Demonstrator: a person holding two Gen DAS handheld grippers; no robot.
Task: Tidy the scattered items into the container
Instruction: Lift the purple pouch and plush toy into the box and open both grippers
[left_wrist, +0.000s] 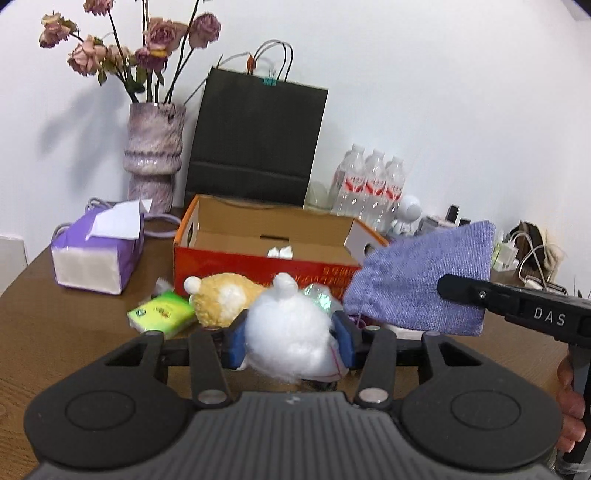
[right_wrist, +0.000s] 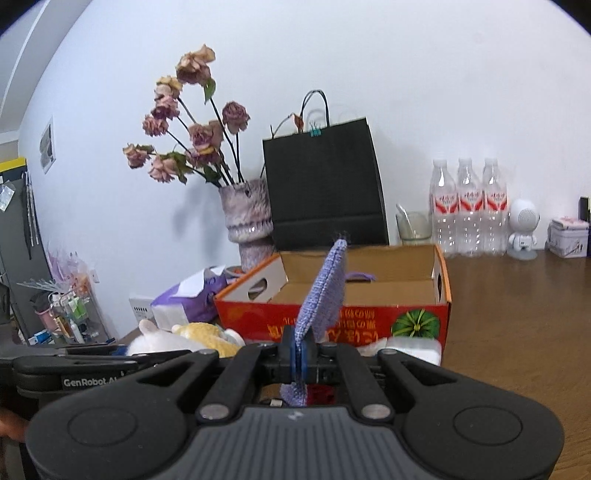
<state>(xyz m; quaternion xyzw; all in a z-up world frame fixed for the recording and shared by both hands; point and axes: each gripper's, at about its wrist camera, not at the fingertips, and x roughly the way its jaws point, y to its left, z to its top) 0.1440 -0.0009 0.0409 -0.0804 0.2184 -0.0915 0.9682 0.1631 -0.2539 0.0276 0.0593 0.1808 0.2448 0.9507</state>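
Left hand-held gripper clamped on white plush toy, right hand-held gripper pinching purple cloth pouch.

Your left claw is black with blue pads, ribbed grey housing and silver screws; your right claw matches.

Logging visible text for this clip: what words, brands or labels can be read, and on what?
"DAS": side of the right gripper.
"GenRobot.A", then cut off: side of the left gripper.
Yellow print on the red box: upside down, unreadable.
Water bottles, green packet: labels too blurred.
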